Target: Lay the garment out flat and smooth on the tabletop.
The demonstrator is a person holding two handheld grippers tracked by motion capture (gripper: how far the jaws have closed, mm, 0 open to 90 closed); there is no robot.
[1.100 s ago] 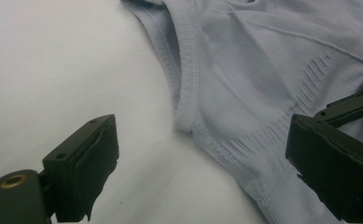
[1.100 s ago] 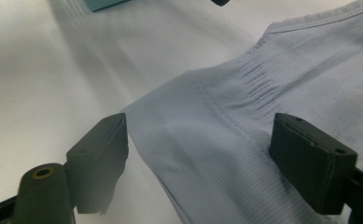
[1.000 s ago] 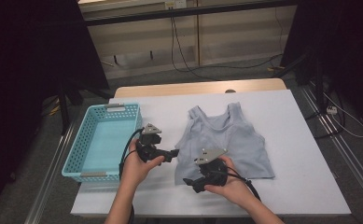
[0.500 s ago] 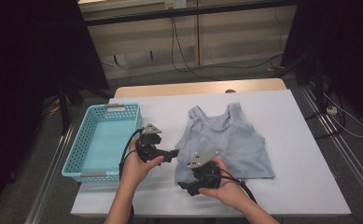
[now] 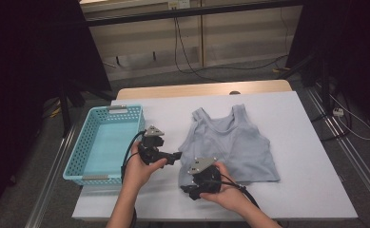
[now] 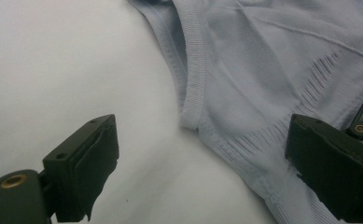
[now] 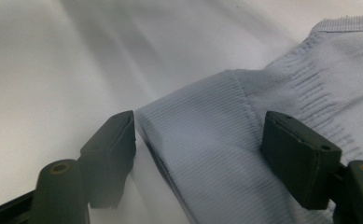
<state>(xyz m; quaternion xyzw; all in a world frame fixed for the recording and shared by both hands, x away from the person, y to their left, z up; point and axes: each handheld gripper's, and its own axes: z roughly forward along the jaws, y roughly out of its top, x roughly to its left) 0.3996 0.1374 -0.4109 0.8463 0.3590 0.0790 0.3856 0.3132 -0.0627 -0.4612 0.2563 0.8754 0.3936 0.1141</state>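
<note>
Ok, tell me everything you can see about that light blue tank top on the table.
The tank top is a pale grey-blue ribbed knit with a scooped neck, two wide shoulder straps and banded edges. It lies flat and spread on the white table, straps toward the far side, hem toward the person, right of the basket. The left gripper stands open at its side edge below the armhole; the right gripper straddles the hem's near left corner, jaws apart, not yet pinching.
</note>
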